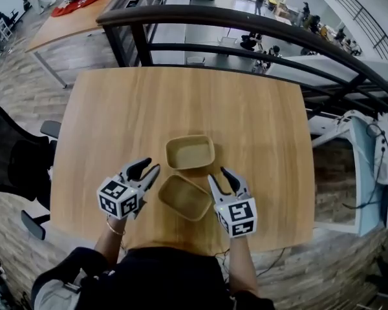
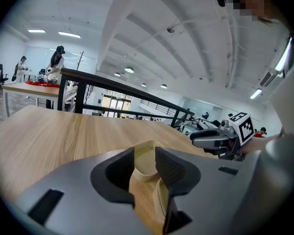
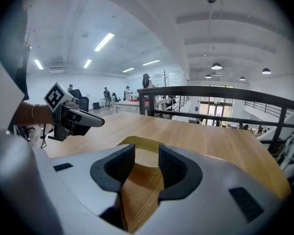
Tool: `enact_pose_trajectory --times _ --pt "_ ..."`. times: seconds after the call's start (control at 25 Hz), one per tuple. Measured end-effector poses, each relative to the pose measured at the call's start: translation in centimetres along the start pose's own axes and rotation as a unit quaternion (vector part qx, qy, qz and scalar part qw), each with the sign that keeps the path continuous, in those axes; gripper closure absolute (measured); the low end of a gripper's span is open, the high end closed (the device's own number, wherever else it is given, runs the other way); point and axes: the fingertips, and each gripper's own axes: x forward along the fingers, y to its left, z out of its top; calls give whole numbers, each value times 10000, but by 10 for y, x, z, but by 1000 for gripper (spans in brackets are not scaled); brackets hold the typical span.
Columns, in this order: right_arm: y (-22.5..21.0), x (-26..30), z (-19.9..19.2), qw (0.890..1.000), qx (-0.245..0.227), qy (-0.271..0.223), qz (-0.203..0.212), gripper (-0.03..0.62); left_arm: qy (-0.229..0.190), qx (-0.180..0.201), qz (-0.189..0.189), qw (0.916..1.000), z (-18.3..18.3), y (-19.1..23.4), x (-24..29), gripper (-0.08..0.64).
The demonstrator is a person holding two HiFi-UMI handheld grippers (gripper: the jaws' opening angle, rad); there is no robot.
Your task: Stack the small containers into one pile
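Observation:
Two shallow tan containers lie side by side on the wooden table [image 1: 116, 108]. The far container [image 1: 190, 152] sits square. The near container [image 1: 184, 197] is turned at an angle, close to the front edge. My left gripper [image 1: 152, 171] is just left of the near container and my right gripper [image 1: 218, 175] just right of it, neither touching. In the left gripper view the left gripper [image 2: 145, 173] is open, with a container [image 2: 146, 156] visible beyond the gap. The right gripper [image 3: 146, 164] is open too, with a container [image 3: 137, 147] ahead of it.
A black railing [image 1: 246, 21] runs along the table's far side, with a lower floor behind it. A black office chair [image 1: 13, 154] stands at the left. White equipment [image 1: 368, 166] lies off the right edge. The table's front edge is close to the person.

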Motion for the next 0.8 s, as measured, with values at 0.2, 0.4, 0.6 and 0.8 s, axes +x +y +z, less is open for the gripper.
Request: enact_pose_trajectory --times 0.2,0.4,0.6,0.8 --pt "-21 16 -6 9999 134 -31 -39 453 78 -112 119 9998 -2 14 16 430" --pt "-34 38 -5 9996 274 -63 -40 448 105 -170 155 9997 5 32 32 420" --pt "-39 54 -15 9986 523 4 72 430 232 -301 104 9992 1 39 52 400" --pt "-42 61 -25 9970 762 70 122 416 373 -402 -13 9985 -6 38 73 380"
